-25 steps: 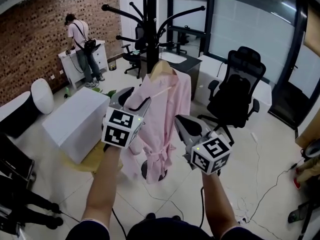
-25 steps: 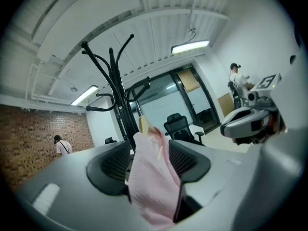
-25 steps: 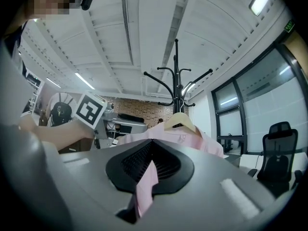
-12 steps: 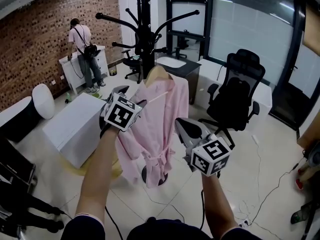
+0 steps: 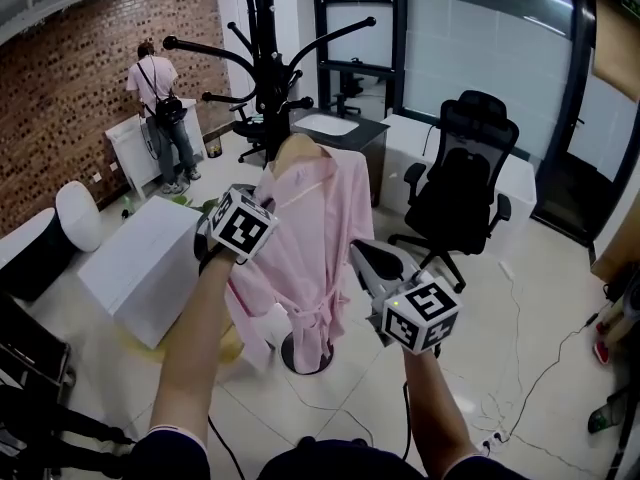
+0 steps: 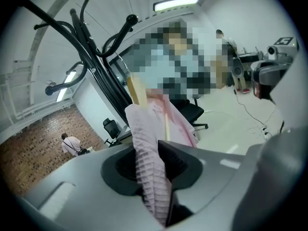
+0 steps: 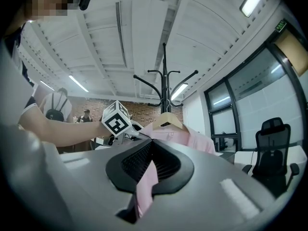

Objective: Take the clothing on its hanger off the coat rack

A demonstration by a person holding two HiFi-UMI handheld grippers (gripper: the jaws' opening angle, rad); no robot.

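**Head view**
- Pink robe (image 5: 308, 233): it hangs on a wooden hanger (image 5: 297, 148) close against the pole of the black coat rack (image 5: 268, 63), in the middle of the room. We cannot tell whether the hook rests on an arm.
- Left gripper (image 5: 242, 218): raised at the robe's left shoulder and sleeve, touching the cloth.
- Right gripper (image 5: 362, 256): lower and nearer to us, at the robe's right edge.
- Surroundings: a black office chair (image 5: 455, 193) stands right of the robe, a white block (image 5: 135, 258) left of it, and a person (image 5: 153, 103) stands far left by the brick wall (image 5: 60, 88).

**Left gripper view**
- Left gripper (image 6: 156, 179): the jaws are pressed together on a ribbed fold of the pink robe (image 6: 147, 143) – the cloth runs up out of the jaws.
- Wooden hanger (image 6: 136, 90): one pale end shows just above the held fold.
- Coat rack (image 6: 94, 64): its dark curved arms spread behind and to the left.

**Right gripper view**
- Right gripper (image 7: 146, 182): the jaws are closed on a thin strip of pink cloth.
- Pink robe (image 7: 187, 137): beyond the jaws we see its collar and shoulders draped on the wooden hanger (image 7: 168, 121).
- Coat rack (image 7: 164, 83): its pole rises straight behind the hanger.
- Office chair (image 7: 272, 146): far right.
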